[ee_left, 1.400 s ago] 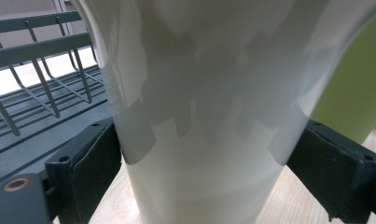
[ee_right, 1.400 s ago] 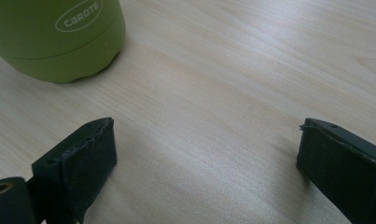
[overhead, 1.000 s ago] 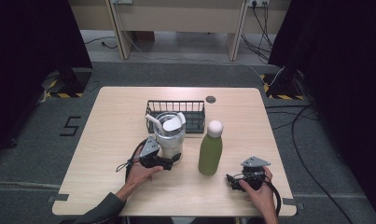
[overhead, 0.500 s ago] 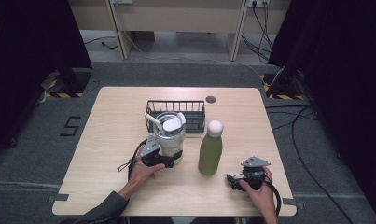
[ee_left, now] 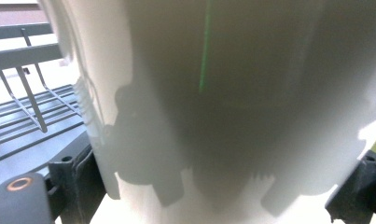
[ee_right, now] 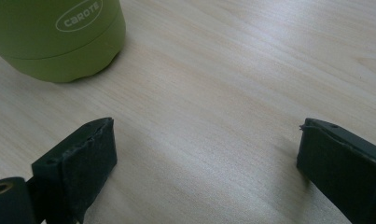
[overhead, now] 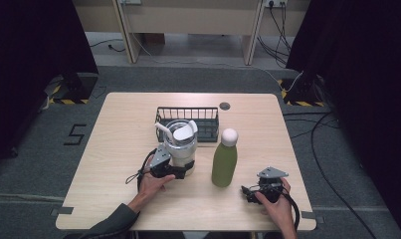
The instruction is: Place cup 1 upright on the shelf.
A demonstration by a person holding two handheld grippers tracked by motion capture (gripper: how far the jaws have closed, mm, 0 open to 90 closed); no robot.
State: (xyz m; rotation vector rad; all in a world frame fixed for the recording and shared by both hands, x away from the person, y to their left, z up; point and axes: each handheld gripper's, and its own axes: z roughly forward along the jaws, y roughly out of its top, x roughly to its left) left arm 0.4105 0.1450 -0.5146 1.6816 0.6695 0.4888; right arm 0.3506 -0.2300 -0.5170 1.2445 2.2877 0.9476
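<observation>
the left gripper [overhead: 180, 171] is clamped low on the white jug [overhead: 180, 144] just before the wire basket [overhead: 188, 122], so it may tip when lifted (right gripper [overhead: 249, 193] rests apart, empty).

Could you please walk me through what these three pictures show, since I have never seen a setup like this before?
No robot here: a person at a wooden table holds a hand-operated two-jaw gripper in each hand. The high view looks down from above the person's side. The other two come from small cameras riding on each gripper, looking along its black jaws.

On the table stand a white jug, a green bottle with a white cap, and behind them a black wire basket.

The left gripper has its jaws on either side of the white jug, whose wall looms very close in the left gripper view; it appears to grip it. The right gripper rests open near the green bottle, holding nothing.
</observation>
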